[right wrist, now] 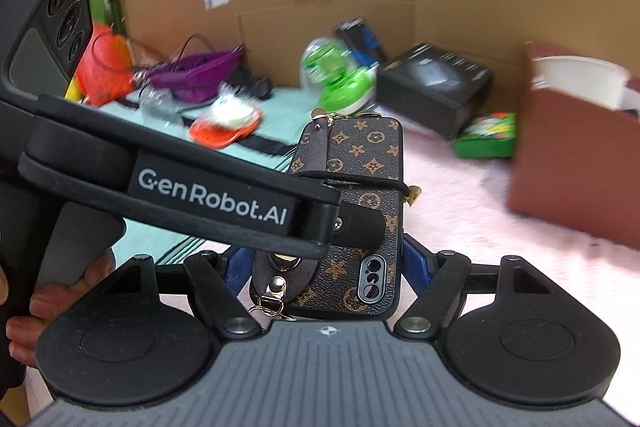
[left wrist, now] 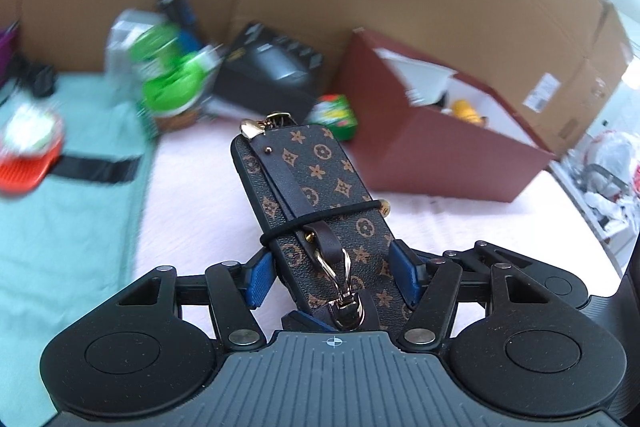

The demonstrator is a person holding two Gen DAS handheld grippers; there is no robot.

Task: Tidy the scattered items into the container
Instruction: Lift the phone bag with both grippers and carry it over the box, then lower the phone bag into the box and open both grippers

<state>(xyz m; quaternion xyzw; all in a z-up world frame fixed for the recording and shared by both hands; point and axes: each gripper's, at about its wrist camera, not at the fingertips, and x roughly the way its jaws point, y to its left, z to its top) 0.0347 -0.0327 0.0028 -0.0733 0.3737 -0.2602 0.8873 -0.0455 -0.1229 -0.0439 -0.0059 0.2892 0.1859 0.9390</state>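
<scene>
White lettering "GenRobot.AI" runs along the black body of the left hand-held gripper, seen from the right wrist view. Its blue pads clamp the sides of a brown monogram phone case lifted above the pink cover. The right hand-held gripper grips the same case at its camera end. The dark red box, white inside, holds a yellow item and unclear things.
</scene>
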